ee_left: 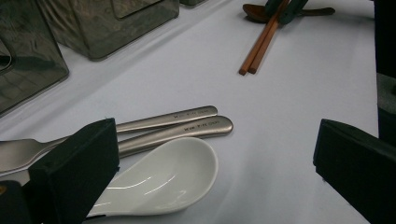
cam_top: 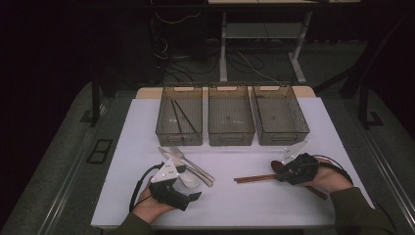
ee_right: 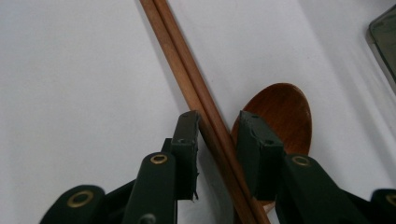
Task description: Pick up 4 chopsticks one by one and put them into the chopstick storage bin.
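My right gripper (ee_right: 215, 122) has its jaws straddling the wooden chopsticks (ee_right: 196, 88), one pad touching, not yet pinching; a wooden spoon (ee_right: 285, 112) lies just beyond the other jaw. My left gripper (ee_left: 215, 163) stands spread over a white spoon (ee_left: 168, 177). Far ahead on the bench (cam_top: 244, 200), three bins: left bin (cam_top: 179, 134) holds black chopsticks (cam_top: 182, 117), middle bin (cam_top: 231, 134) and right bin (cam_top: 281, 134) look bare

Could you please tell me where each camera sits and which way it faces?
High view: above the near table edge, facing forward-down on three smoked plastic bins; forearms, both hands visible.
Left gripper view: rides the left hand-held gripper, facing across a white ceramic spoon; black jaws wide apart.
Right gripper view: rides the right hand-held gripper, facing down on brown wooden chopsticks between its jaws.
All share the chopsticks.
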### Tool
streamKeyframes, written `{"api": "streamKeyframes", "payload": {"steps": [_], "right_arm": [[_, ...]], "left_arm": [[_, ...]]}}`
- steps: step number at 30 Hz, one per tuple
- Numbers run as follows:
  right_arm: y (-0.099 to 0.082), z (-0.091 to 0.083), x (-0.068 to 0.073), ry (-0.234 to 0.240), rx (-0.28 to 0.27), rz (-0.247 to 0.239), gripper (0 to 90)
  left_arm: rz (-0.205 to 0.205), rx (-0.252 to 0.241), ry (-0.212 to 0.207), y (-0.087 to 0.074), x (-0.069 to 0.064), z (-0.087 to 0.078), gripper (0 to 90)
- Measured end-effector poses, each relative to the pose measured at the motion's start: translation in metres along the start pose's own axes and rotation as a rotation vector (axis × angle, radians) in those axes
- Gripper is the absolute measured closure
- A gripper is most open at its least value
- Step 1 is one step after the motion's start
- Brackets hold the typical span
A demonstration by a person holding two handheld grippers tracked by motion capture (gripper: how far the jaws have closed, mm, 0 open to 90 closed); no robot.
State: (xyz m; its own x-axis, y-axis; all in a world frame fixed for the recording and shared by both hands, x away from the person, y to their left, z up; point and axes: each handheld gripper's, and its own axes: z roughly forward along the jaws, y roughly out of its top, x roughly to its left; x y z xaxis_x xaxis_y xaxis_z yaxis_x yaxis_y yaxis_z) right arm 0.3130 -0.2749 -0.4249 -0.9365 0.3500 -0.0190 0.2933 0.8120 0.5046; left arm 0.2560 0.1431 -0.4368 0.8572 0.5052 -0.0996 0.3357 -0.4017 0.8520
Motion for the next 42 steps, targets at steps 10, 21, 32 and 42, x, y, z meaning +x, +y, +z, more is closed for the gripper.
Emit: {"api": "streamKeyframes", "payload": {"steps": [10,21,32,42], "right_arm": [[-0.001,-0.001,0.005,0.015,0.016,-0.032,70.2],[-0.004,0.002,0.01,0.046,0.026,-0.036,71.1],[-0.004,0.003,0.017,0.072,0.041,-0.056,74.6],[-0.002,0.004,0.026,0.08,0.05,-0.048,81.9]], "left_arm": [[0.001,0.0,-0.001,0.0,0.0,0.0,0.0],[0.0,-0.002,-0.002,0.0,0.0,0.0,0.0],[0.0,-0.005,-0.002,0.0,0.0,0.001,0.0],[0.0,-0.001,-0.003,0.001,0.0,0.001,0.0]]}}
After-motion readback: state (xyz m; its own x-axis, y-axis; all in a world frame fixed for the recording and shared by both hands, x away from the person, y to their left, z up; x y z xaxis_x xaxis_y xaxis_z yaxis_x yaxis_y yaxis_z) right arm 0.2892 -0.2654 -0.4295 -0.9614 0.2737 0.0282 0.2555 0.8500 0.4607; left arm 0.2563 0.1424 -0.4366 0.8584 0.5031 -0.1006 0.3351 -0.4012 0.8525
